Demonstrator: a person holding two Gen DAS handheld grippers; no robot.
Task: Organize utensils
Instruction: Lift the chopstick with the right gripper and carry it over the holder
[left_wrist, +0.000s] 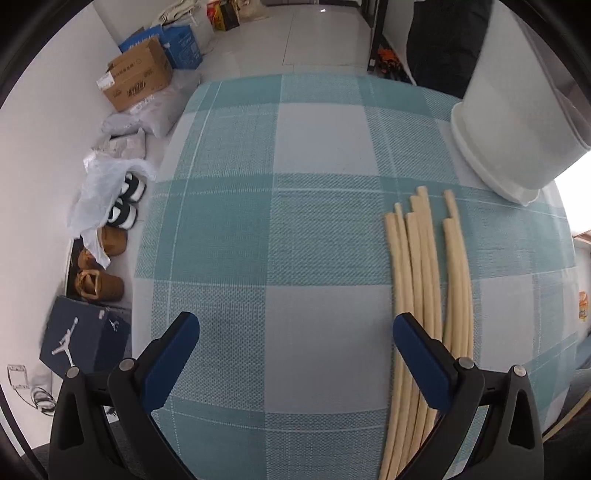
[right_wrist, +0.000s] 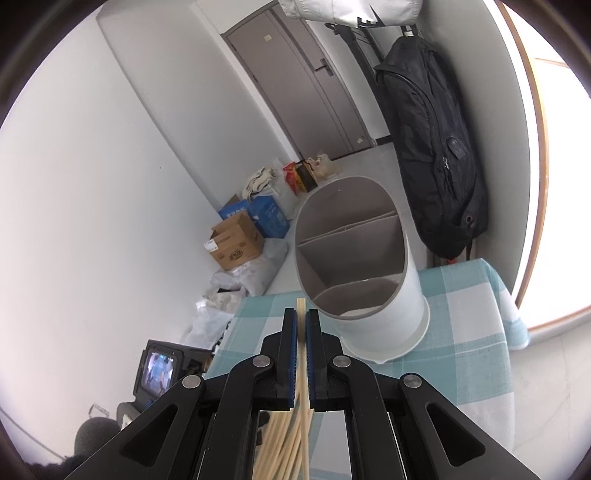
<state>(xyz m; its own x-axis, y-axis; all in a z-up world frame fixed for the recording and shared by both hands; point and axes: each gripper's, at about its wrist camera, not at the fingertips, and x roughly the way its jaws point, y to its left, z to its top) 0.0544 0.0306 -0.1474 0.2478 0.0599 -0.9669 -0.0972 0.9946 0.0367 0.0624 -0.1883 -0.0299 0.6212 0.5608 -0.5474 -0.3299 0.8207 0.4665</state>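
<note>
Several pale wooden chopsticks (left_wrist: 424, 280) lie side by side on the checked teal tablecloth (left_wrist: 280, 206), to the right of my left gripper (left_wrist: 295, 328), which is open and empty above the cloth. A white utensil holder (left_wrist: 517, 122) stands at the table's far right. In the right wrist view my right gripper (right_wrist: 302, 317) is shut on a single chopstick (right_wrist: 301, 308), lifted, its tip just left of the holder's rim. The holder (right_wrist: 373, 295) has grey inner dividers and its compartments look empty. More chopsticks (right_wrist: 280, 450) lie below the gripper.
Left of the table, on the floor, are cardboard boxes (left_wrist: 136, 77), plastic bags (left_wrist: 99, 184), shoes and a dark shoe box (left_wrist: 81, 343). A black backpack (right_wrist: 432, 144) hangs behind the holder. A window is at the right.
</note>
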